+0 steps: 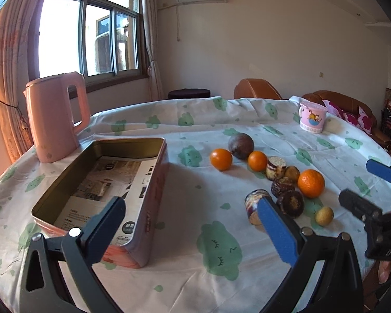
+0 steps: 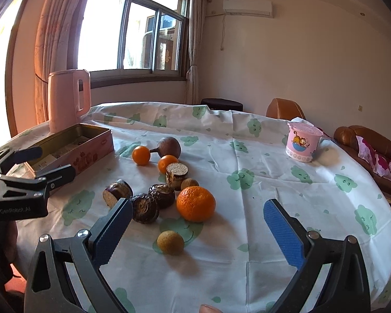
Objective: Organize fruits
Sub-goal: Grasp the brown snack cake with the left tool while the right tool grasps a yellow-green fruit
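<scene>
Bare tablecloth (image 2: 247,247) ahead of the wide-open right gripper (image 2: 198,224), well apart from the pink cup (image 2: 302,140) at the far right. Crowded at centre: large orange (image 2: 196,203), small yellow fruit (image 2: 170,242) and dark cut pieces (image 2: 144,208) packed close together. Open strip of cloth between that cluster and the tin box (image 1: 148,182); pink kettle (image 1: 56,120) just behind the box

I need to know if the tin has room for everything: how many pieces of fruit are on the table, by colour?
Orange: 3
Dark purple or brown: 6
Yellowish: 1
Total: 10
</scene>
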Demonstrator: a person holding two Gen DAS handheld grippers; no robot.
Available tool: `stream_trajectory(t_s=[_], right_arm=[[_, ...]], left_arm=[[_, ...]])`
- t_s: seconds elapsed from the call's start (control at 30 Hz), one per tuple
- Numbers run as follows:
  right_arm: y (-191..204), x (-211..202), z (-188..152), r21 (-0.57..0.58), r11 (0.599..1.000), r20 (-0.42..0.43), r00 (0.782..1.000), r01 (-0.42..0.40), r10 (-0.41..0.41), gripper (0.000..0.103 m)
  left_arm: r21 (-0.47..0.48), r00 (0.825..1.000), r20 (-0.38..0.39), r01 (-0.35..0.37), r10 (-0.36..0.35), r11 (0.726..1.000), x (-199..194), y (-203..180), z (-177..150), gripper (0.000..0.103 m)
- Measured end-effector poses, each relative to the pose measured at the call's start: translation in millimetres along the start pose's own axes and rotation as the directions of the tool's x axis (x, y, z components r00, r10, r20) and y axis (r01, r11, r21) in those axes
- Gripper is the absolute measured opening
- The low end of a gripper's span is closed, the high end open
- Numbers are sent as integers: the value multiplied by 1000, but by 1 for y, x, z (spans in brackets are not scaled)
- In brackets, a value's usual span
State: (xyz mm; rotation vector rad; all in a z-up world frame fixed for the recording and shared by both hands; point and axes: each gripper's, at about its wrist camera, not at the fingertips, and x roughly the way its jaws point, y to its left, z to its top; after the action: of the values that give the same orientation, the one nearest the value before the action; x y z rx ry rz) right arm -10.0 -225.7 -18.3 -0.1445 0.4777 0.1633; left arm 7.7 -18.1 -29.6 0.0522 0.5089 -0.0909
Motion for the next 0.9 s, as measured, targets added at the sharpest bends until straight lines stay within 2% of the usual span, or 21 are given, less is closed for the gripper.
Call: stream_trajectory(t_s=[0.07,0.13,0.2,0.3,0.37,0.53,0.6,0.87,0.9], right_arm=[[1,4,-6,-13,1000,-23,1000,-7,7,98],[2,13,-10,-16,1000,-59,998,-27,26,84],[3,20,-14,-3,998,-91,993,-70,69,77],[8,25,-17,-2,994,-112,988,-107,106,76],[11,27,-19,-11,994,-126,987,-106,104,69],[9,36,-21,8,990,-180,973,-143,142,46],[9,36,-22,3,988,-185,971,-152,150,41],[11,37,-23,-3,987,-186,970,-162,159,39],[10,37,-23,-3,987,-189,969,-163,160,39]], left_arm=[[9,1000,-10,19,-19,1000,0,-5,0,103],[18,999,-23,36,-35,999,2,-7,2,102],[33,998,-33,45,-44,998,3,-11,4,99],[42,995,-60,81,-78,996,8,-14,6,94],[51,992,-78,107,-102,993,13,-18,8,87],[64,975,-149,176,-165,982,27,-29,9,79],[73,968,-175,192,-177,979,32,-33,9,69],[65,948,-251,218,-196,974,57,-44,13,65],[58,944,-265,218,-195,974,61,-44,13,61]])
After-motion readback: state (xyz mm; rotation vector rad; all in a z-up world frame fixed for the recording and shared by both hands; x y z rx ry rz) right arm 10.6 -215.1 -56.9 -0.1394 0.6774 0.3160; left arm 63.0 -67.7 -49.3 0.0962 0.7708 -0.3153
